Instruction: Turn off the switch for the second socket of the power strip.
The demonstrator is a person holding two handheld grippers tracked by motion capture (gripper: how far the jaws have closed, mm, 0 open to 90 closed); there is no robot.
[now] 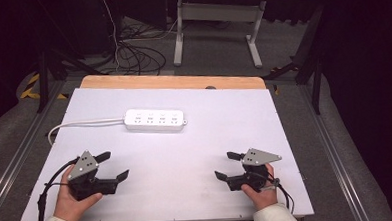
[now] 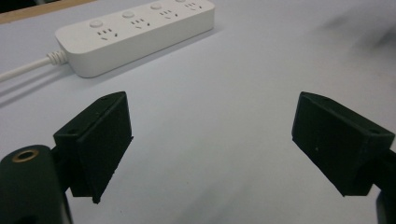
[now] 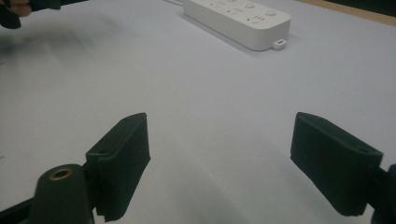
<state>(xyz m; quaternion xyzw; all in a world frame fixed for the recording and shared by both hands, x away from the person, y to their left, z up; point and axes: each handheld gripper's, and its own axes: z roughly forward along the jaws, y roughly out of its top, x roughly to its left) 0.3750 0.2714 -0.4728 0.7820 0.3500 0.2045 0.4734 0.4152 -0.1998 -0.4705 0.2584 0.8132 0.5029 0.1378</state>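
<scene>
High view: the power strip (image 1: 155, 120) lies flat on the white table (image 1: 187, 186), toward the far edge, with its long axis across the table. All positions below are given relative to this strip.

Position of the tongs. The left gripper (image 1: 112, 166) rests on the near side of the strip, to its left and well apart from it. The right gripper (image 1: 228, 165) rests on the near side, to its right and equally well apart. Both stand wide, with nothing between the jaws. In the left gripper view, the left gripper (image 2: 210, 140) points at bare tabletop with the strip (image 2: 135, 35) ahead. In the right gripper view, the right gripper (image 3: 219, 163) does likewise, the strip (image 3: 238, 21) lying farther off.

Materials and form. The strip is a long, low block of smooth white plastic with rounded corners. Its top face carries a row of sockets and round buttons. A small hanging loop (image 3: 279, 44) projects from one end. A white cable (image 1: 79, 124) leaves the other end and curves off the table's left side. The table surface is matt and plain.

Handling estimate. The body is probably rigid and fairly light, and will not deform under the pads. The glossy shell may slip. Grip across the narrow width, on the two long side walls near mid-length. Avoid the buttons. Expect the cable to drag and swing the strip if it is lifted from one end.
</scene>
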